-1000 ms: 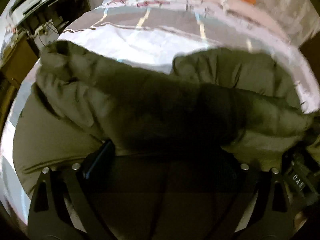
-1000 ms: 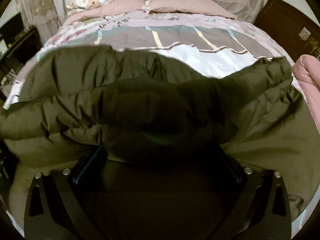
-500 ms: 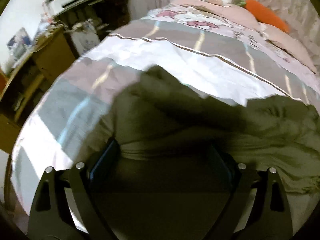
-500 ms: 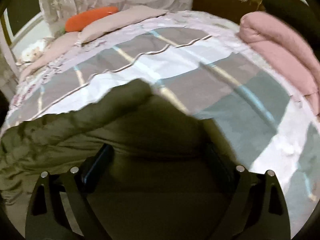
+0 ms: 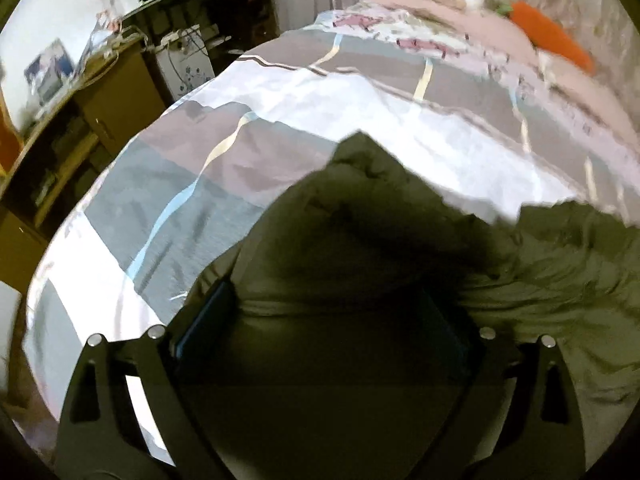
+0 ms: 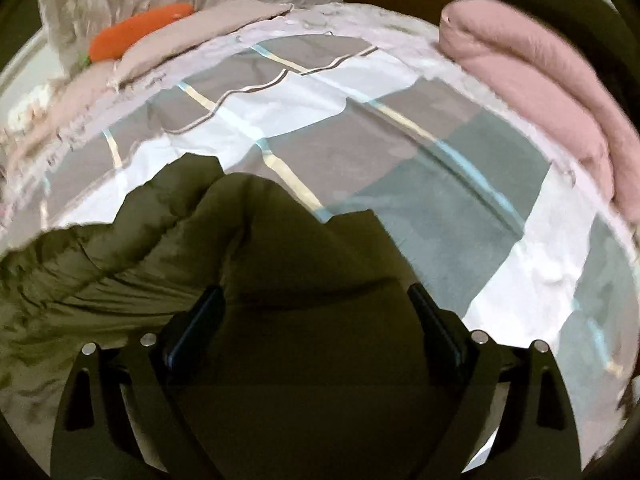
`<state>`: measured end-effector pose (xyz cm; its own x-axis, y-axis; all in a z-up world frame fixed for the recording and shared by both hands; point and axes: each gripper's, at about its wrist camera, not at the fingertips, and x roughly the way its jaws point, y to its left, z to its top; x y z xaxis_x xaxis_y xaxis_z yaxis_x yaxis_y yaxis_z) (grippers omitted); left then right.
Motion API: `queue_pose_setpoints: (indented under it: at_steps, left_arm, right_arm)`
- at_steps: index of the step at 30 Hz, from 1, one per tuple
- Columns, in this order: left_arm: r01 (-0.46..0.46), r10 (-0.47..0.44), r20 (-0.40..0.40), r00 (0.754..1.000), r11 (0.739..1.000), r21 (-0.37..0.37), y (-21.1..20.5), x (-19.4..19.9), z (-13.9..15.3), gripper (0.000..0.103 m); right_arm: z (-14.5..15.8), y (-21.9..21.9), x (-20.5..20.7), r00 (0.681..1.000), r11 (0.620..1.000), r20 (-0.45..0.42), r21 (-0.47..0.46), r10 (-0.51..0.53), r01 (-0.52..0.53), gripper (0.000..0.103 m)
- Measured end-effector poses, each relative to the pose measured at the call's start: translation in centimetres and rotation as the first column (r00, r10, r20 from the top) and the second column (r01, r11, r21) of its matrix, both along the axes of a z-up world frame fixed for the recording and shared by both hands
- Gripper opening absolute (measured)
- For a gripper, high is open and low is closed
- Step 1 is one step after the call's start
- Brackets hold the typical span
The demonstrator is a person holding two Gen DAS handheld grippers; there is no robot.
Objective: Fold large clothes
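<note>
An olive padded jacket lies bunched on the bed, folding barely begun. Left tongs and right tongs stand wide, jacket fabric filling each gap; whether they grip it cannot be told.

The coat in front of me is olive cloth, puffy and quilted, with a soft, faintly shiny shell that creases into fine wrinkles. The bedspread under it is smooth woven cloth in matt grey, white and teal patches. The rolled blanket at the edge looks like thick, soft pink fabric. The carrot cushion is plush orange. My left gripper and right gripper are matt black plastic with bright metal screw heads. The cabinet beside the bed is brown wood.
</note>
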<state>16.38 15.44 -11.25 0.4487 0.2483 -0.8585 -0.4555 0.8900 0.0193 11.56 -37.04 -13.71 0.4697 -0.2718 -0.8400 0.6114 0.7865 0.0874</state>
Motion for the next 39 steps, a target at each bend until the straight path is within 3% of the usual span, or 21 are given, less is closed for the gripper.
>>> queue_pose_setpoints:
  at_steps: [2, 5, 8, 12, 14, 15, 16, 20, 23, 26, 32, 35, 39]
  left_arm:
    - [0.011, -0.009, 0.047, 0.999, 0.999, -0.035, -0.1, -0.6, 1.5, 0.094]
    - [0.058, -0.056, 0.106, 0.993, 0.998, -0.015, -1.2, -1.7, 3.7, 0.094]
    - [0.127, -0.127, 0.132, 0.983, 0.992, 0.014, -3.1, -3.2, 4.8, 0.096]
    - [0.203, -0.204, 0.045, 0.978, 0.979, 0.033, -5.3, -3.7, 2.7, 0.096]
    - [0.253, -0.253, -0.032, 0.967, 0.967, 0.025, -6.0, -3.2, 0.9, 0.096]
    - [0.283, -0.281, -0.073, 0.957, 0.959, 0.015, -6.3, -2.9, 0.0, 0.096]
    - [0.298, -0.296, -0.067, 0.953, 0.955, 0.015, -6.4, -3.1, 0.0, 0.095]
    - [0.277, -0.273, 0.079, 0.959, 0.960, -0.040, -5.2, -5.0, 4.3, 0.096]
    - [0.255, -0.240, 0.153, 0.959, 0.963, -0.086, -5.1, -7.1, 7.1, 0.097]
    - [0.326, -0.307, 0.200, 0.930, 0.943, -0.068, -7.2, -10.3, 9.6, 0.098]
    - [0.450, -0.463, 0.219, 0.859, 0.887, 0.108, -11.8, -16.9, 12.7, 0.101]
    - [0.452, -0.472, 0.233, 0.850, 0.881, 0.135, -12.9, -19.7, 13.5, 0.101]
    - [0.428, -0.440, 0.268, 0.857, 0.898, 0.106, -13.3, -22.6, 13.5, 0.101]
  right_arm:
    - [1.9, 1.1, -0.6, 0.998, 0.999, 0.051, -0.003, 0.039, -0.039, 0.092]
    - [5.1, 3.9, -2.3, 0.986, 0.992, 0.106, -0.009, 0.130, -0.130, 0.092]
    - [5.9, 6.5, -3.3, 0.974, 0.977, 0.083, 0.003, 0.211, -0.212, 0.092]
    - [3.2, 8.9, -4.0, 0.965, 0.961, -0.003, 0.092, 0.263, -0.262, 0.092]
    - [1.0, 10.3, -3.0, 0.938, 0.944, -0.105, 0.038, 0.330, -0.328, 0.093]
    - [0.7, 10.8, -2.7, 0.925, 0.931, -0.118, -0.005, 0.362, -0.365, 0.094]
    - [0.8, 10.8, -2.7, 0.922, 0.925, -0.107, -0.028, 0.373, -0.378, 0.094]
    - [5.7, 10.3, -5.4, 0.942, 0.943, 0.062, 0.027, 0.331, -0.333, 0.094]
    - [9.9, 12.5, -8.2, 0.913, 0.923, 0.133, -0.035, 0.385, -0.384, 0.095]
    - [12.5, 15.1, -12.0, 0.877, 0.896, 0.183, -0.110, 0.445, -0.431, 0.101]
    - [13.5, 17.6, -17.7, 0.838, 0.858, 0.205, -0.220, 0.505, -0.463, 0.102]
    - [13.5, 18.2, -19.8, 0.843, 0.855, 0.200, -0.270, 0.499, -0.442, 0.102]
    - [13.5, 18.3, -20.5, 0.846, 0.857, 0.198, -0.267, 0.496, -0.440, 0.102]
